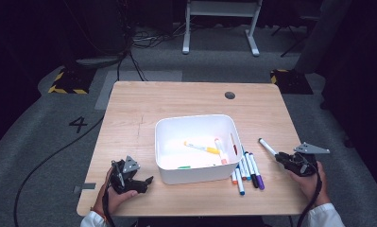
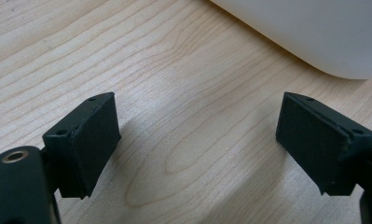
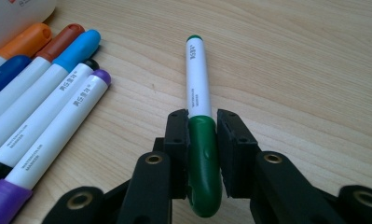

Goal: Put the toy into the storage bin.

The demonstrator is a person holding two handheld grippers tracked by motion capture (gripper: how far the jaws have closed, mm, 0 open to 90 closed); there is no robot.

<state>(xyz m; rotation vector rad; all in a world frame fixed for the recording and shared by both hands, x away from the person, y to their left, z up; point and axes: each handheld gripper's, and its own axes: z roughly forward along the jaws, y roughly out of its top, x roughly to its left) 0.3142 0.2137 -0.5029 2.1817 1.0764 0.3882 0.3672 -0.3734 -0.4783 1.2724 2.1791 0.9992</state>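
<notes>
My right gripper (image 3: 202,135) is shut on the green cap of a white marker with green ends (image 3: 198,88), which points away along the wood. In the high view that green marker (image 1: 267,146) sticks out up-left from the right gripper (image 1: 283,157) near the table's right edge. A white bin (image 1: 195,124) in the table's middle holds a yellow marker (image 1: 201,148), an orange one (image 1: 220,150) and a small green piece (image 1: 184,167). My left gripper (image 1: 146,180) rests left of the bin, open, its pads (image 2: 97,140) wide apart over bare wood.
Several loose markers (image 1: 246,171) lie in a row between the bin and my right gripper; the right gripper view shows their orange, brown, blue and purple caps (image 3: 58,60). The bin's rounded corner (image 2: 323,42) stands just beyond the left gripper. A round grommet (image 1: 229,95) sits at the table's back.
</notes>
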